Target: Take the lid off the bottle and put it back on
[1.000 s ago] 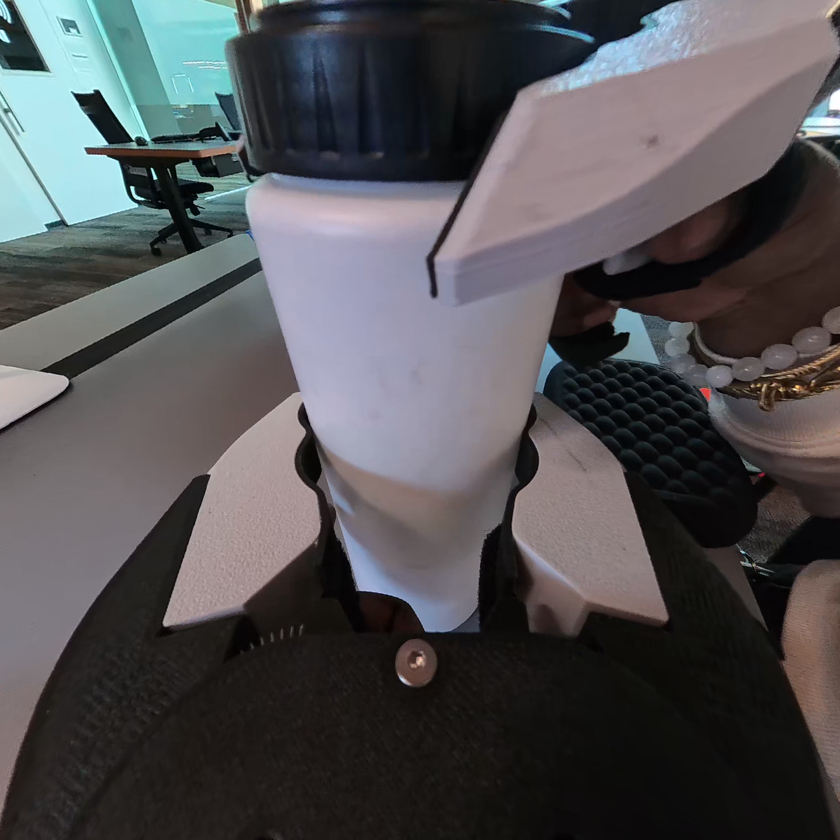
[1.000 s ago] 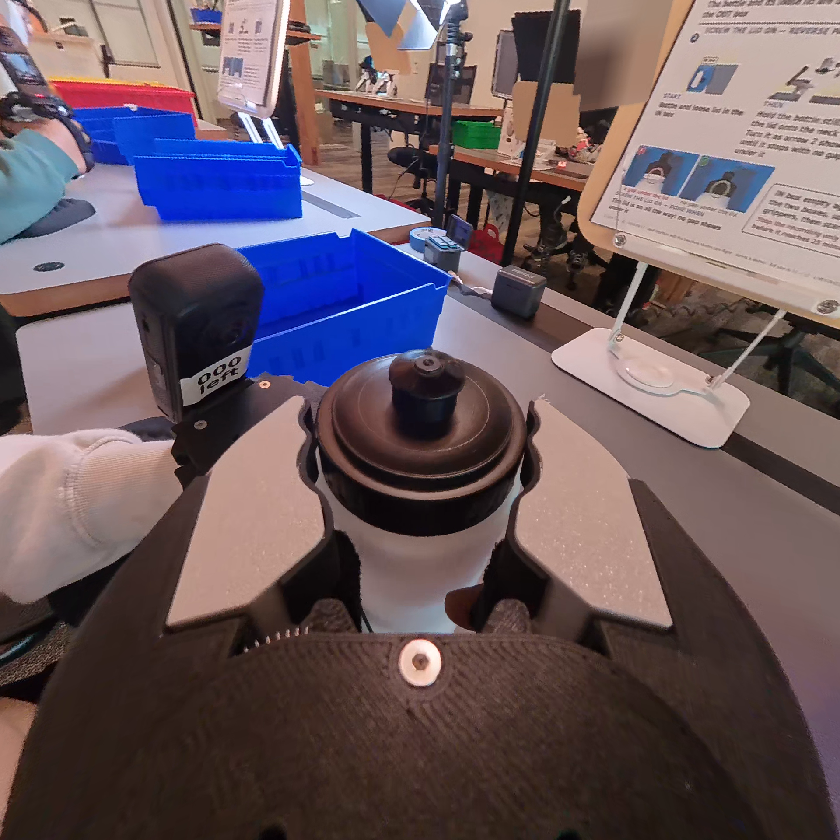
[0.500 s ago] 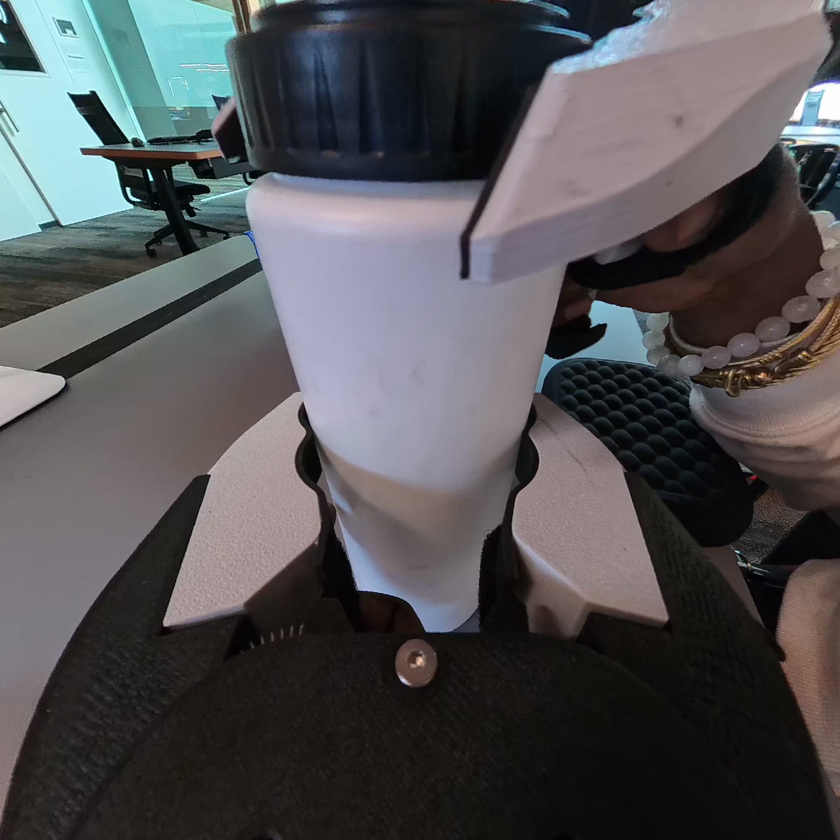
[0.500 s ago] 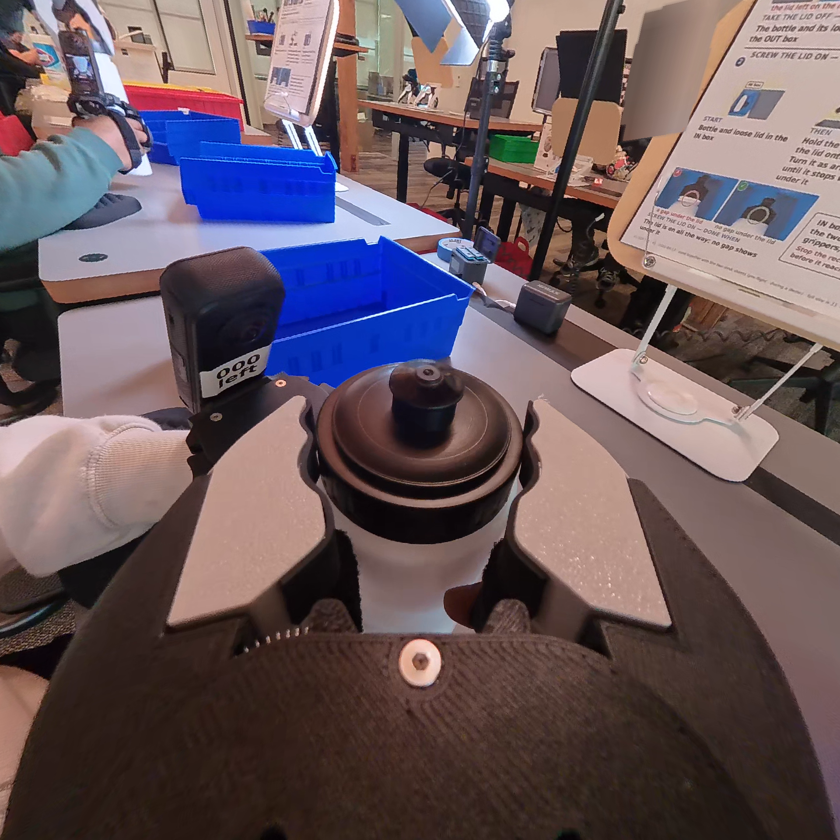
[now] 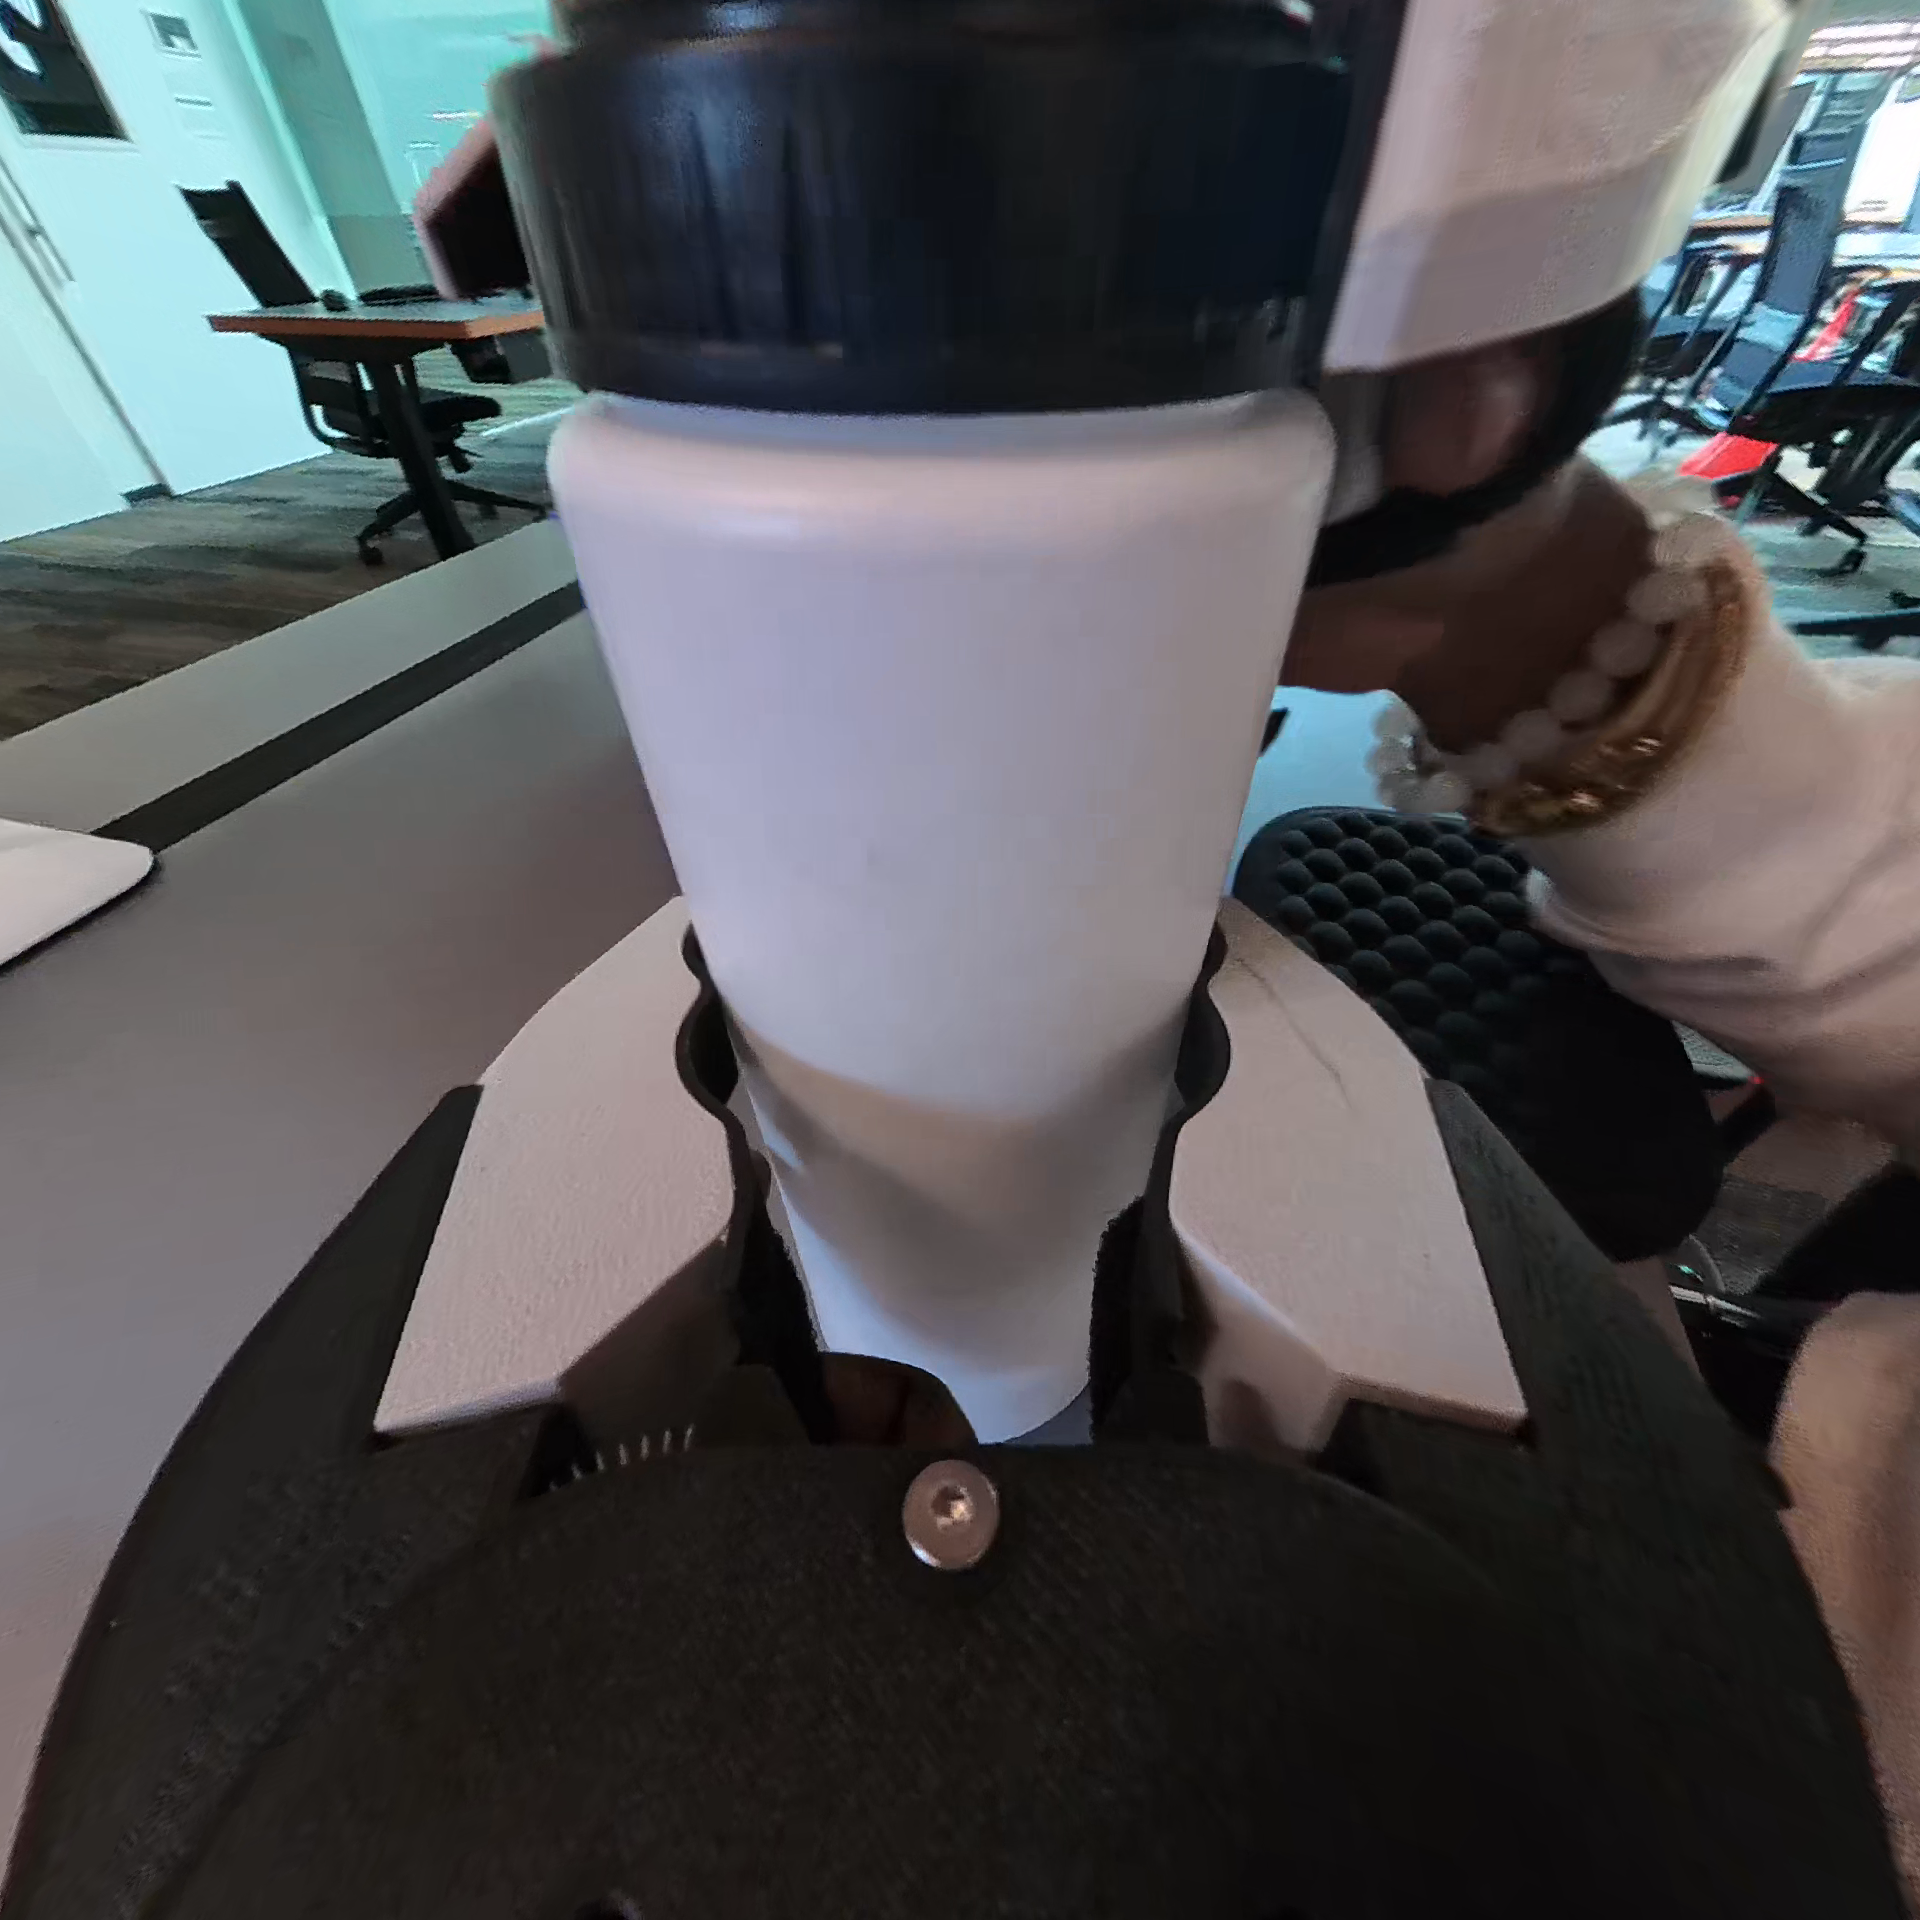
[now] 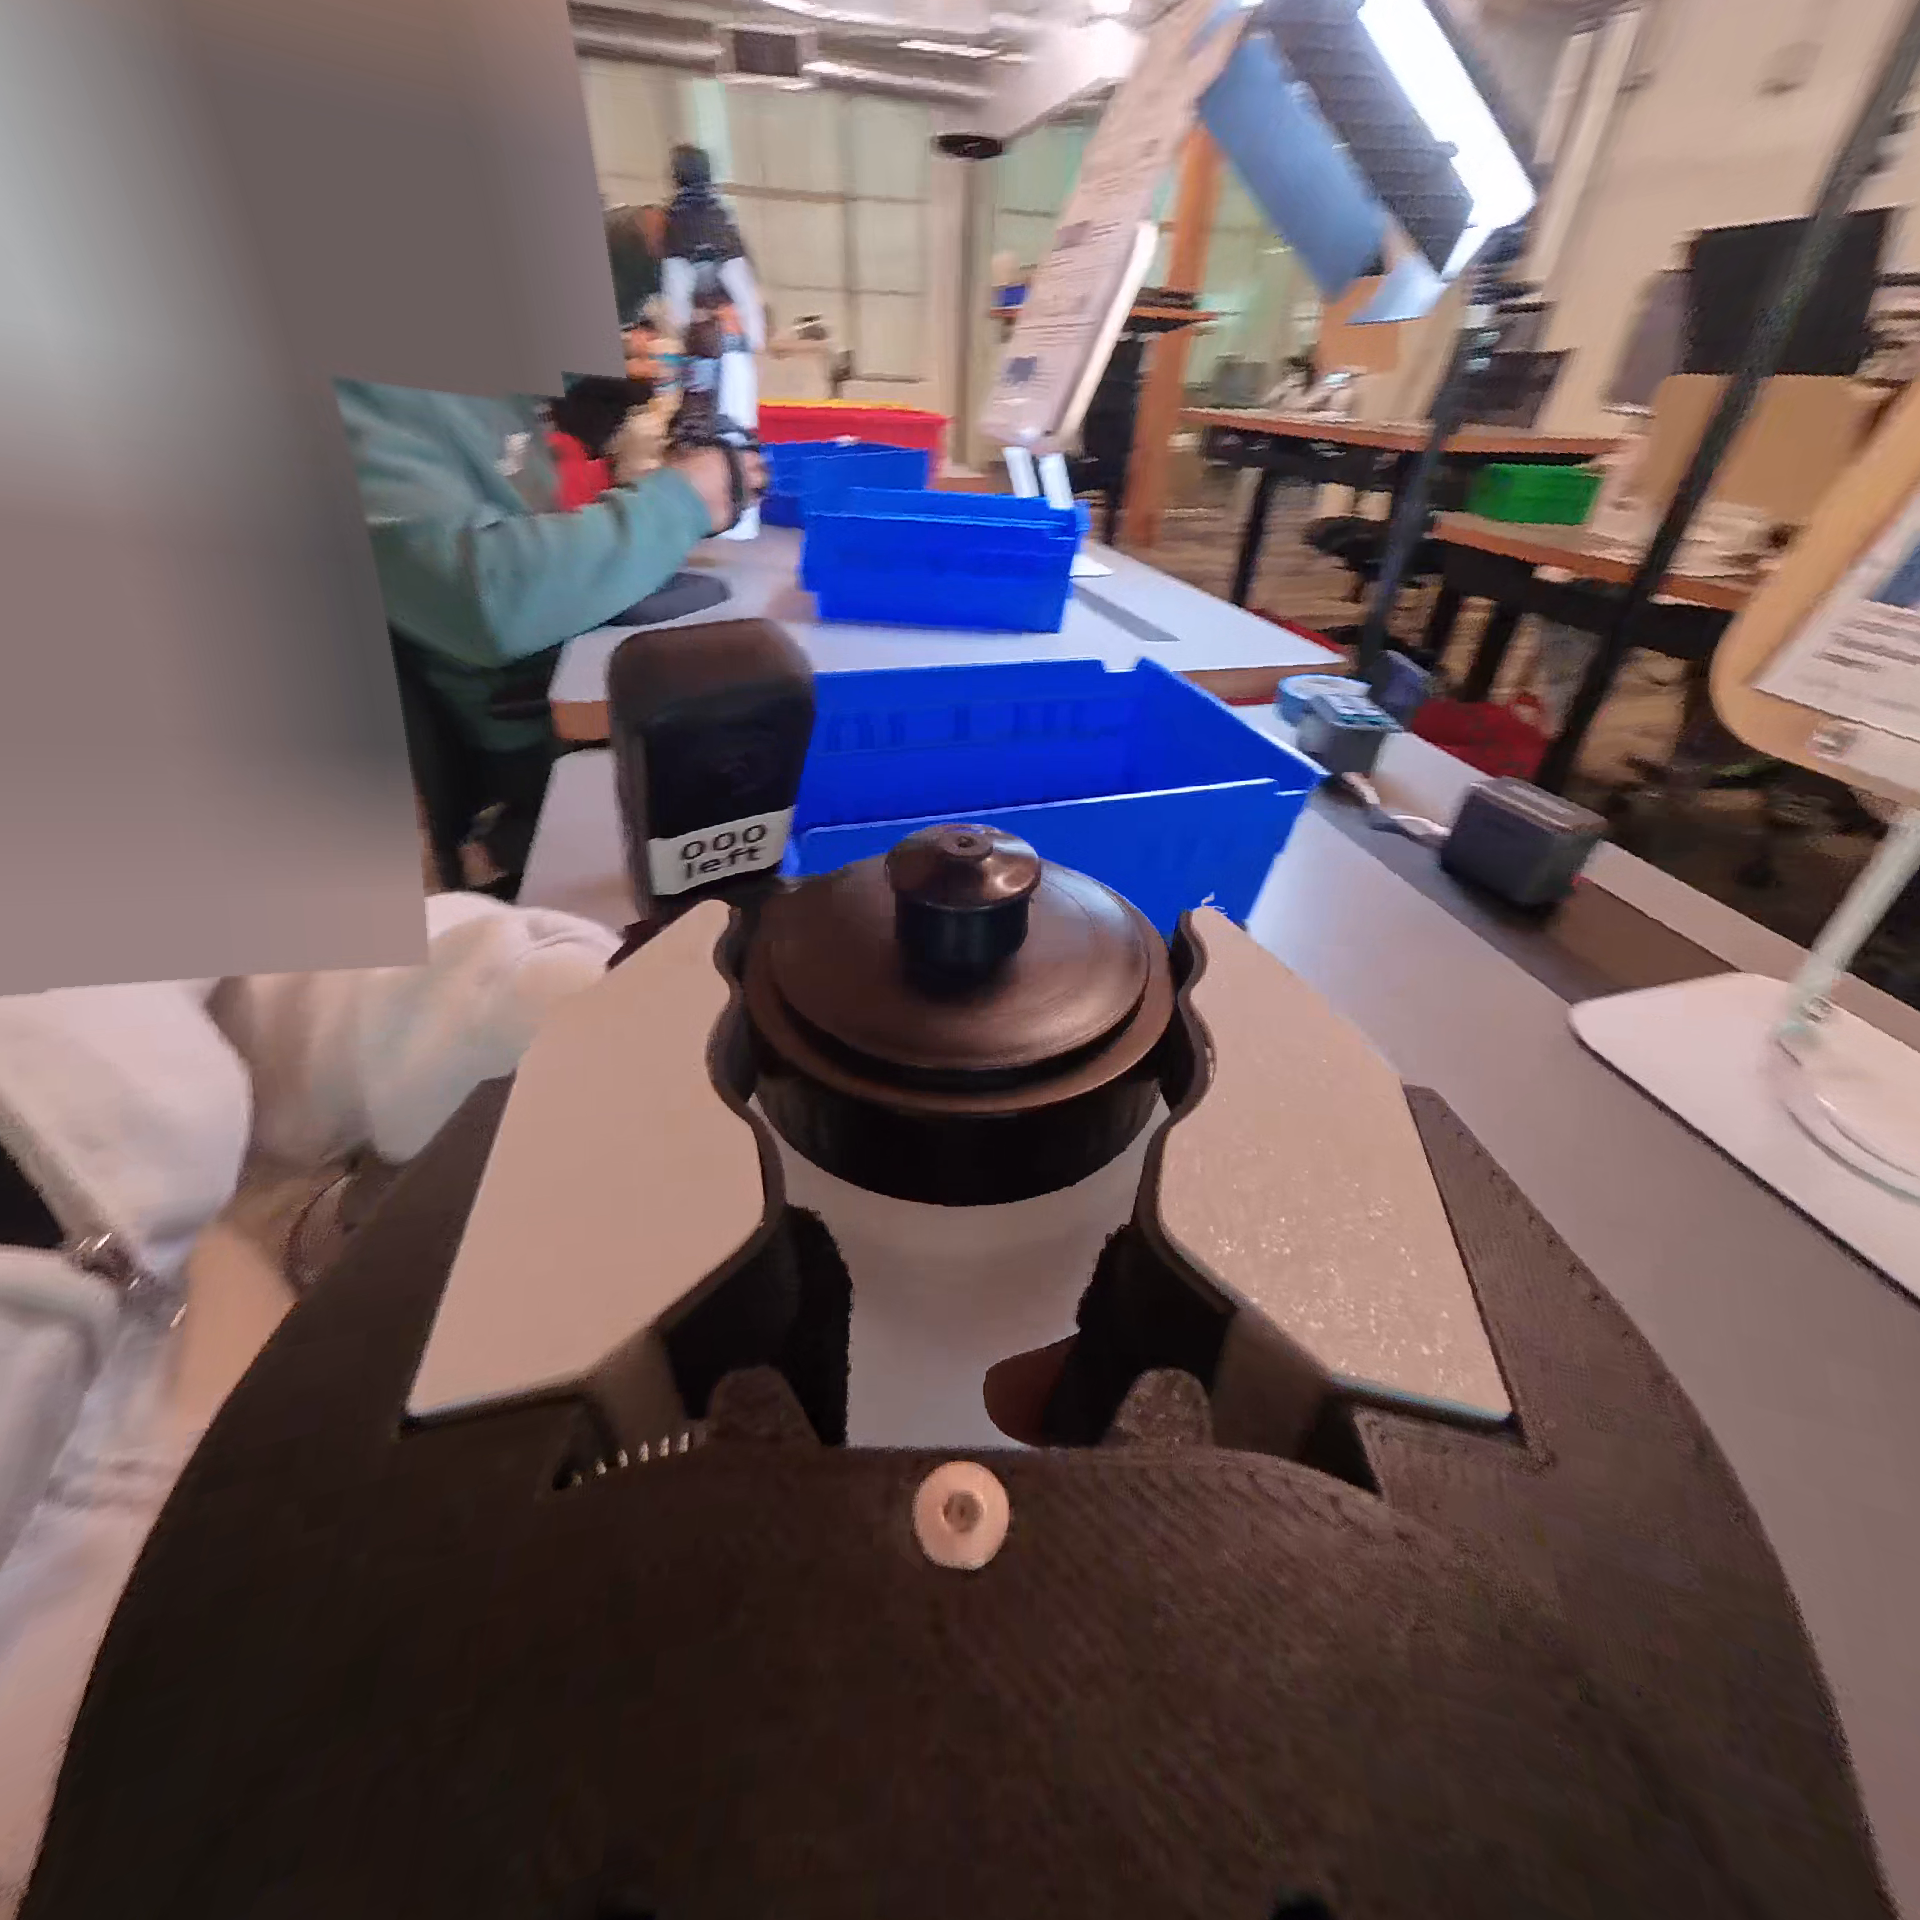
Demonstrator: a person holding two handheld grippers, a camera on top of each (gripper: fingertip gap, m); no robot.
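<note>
Left gripper (image 5: pixel 951 1049) clamped on the lower body of the white bottle (image 5: pixel 935 748), fingers (image 5: pixel 582 1143) pressed against both sides. Bottle upright, held over the grey table (image 5: pixel 312 935); base hidden, so contact with the table not clear. Black ribbed lid (image 5: pixel 914 218) seated on the bottle's neck, no gap showing under it. Right gripper (image 6: pixel 951 1023) closed on the lid (image 6: pixel 951 1039) from both sides, fingers (image 6: pixel 613 1122) touching its rim; seen also in the left wrist view as a pale finger (image 5: pixel 1538 177) against the lid's right side. Lid's knob (image 6: pixel 961 894) pointing up, slightly tilted in the right wrist view. White bottle body (image 6: pixel 956 1299) visible below the lid between the right gripper's fingers. Camera (image 6: pixel 712 748) of the left gripper just beyond the lid, to its left. Blue bin (image 6: pixel 1039 769) on the table behind the bottle, near it. White stand base (image 6: pixel 1704 1070) on the table to the right, apart from the bottle. Hand (image 5: pixel 1496 582) with bead bracelet (image 5: pixel 1558 717) gripping the right gripper.
</note>
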